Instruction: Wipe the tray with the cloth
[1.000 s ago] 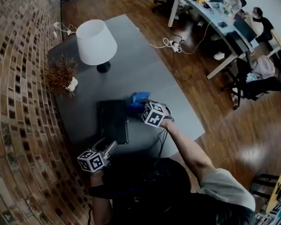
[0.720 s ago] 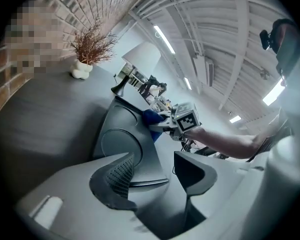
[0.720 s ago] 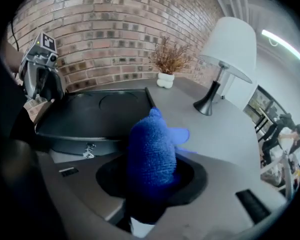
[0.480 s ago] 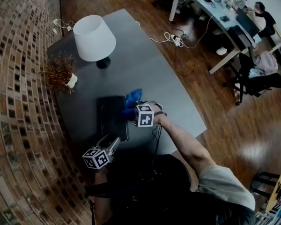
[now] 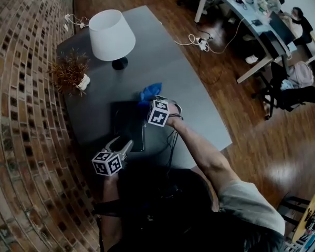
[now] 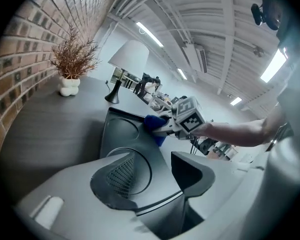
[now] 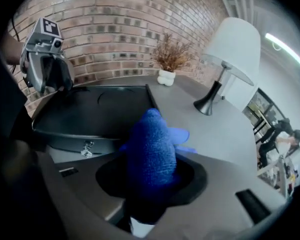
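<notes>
The dark tray [image 5: 127,135] lay at the middle of the head view, on a grey table [image 5: 173,72]. The blue cloth [image 5: 150,92] sat over its upper right corner, pinched tight in the narrow jaws of my right gripper [image 5: 149,103]. At lower left, my left gripper [image 5: 127,146] had just been closing its jaws, and they clamped the tray's near rim. A white lamp [image 5: 111,33] and a dried plant [image 5: 71,73] stood toward the upper left.

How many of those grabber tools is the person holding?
2. The left gripper is at the tray's near edge, its jaws just closing on the rim; the right gripper, at the tray's far corner, holds the blue cloth.
</notes>
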`<state>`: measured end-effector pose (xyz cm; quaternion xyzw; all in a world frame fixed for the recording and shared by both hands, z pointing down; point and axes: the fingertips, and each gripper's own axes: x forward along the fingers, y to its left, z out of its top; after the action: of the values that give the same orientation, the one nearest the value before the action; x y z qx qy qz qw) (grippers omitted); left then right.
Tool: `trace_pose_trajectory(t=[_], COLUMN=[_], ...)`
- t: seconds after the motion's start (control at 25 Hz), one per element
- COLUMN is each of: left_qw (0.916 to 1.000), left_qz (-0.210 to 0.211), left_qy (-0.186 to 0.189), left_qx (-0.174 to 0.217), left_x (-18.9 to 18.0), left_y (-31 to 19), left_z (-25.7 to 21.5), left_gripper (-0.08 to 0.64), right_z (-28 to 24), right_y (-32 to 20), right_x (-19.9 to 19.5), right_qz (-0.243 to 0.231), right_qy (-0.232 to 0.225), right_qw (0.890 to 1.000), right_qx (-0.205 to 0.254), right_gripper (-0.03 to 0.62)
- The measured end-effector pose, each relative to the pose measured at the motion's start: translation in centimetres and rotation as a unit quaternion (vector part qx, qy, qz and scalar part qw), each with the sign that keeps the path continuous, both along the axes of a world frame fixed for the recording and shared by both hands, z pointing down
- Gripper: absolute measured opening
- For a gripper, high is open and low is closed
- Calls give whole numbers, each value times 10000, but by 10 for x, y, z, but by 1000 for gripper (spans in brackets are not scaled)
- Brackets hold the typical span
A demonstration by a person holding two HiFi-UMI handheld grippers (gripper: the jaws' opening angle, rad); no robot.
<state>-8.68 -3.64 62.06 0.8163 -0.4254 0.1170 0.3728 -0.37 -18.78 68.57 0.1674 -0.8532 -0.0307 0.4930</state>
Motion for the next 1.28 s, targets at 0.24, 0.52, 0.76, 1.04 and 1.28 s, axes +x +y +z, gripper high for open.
trace_pose_trajectory(t=[0.24, 0.52, 0.76, 1.04, 1.28], left_qw=[9997, 9983, 9978, 9975, 9971], left_qz=[-126, -448, -491, -513, -571], left_qy=[180, 274, 347, 344, 361], left_qx=[79, 266, 267, 328, 353], left_x=[-6, -16, -17, -18, -20], left_y=[-7, -7, -8, -8, -7], left_z=[-2, -4, -4, -5, -4], left_gripper=[215, 209, 207, 207, 201], right_z=[-6, 9, 13, 4, -22], right_y=[70, 120, 184, 202, -1], right_x=[8, 11, -13, 10, 22], right_qz=[-745, 566, -368, -1238, 1060], right_qy=[-20, -503, -327, -143, -436], right_qw=[9968, 9937, 9907, 9801, 9934], right_qx=[-300, -824, -1269, -1544, 33], right_gripper=[149, 150, 152, 152, 153])
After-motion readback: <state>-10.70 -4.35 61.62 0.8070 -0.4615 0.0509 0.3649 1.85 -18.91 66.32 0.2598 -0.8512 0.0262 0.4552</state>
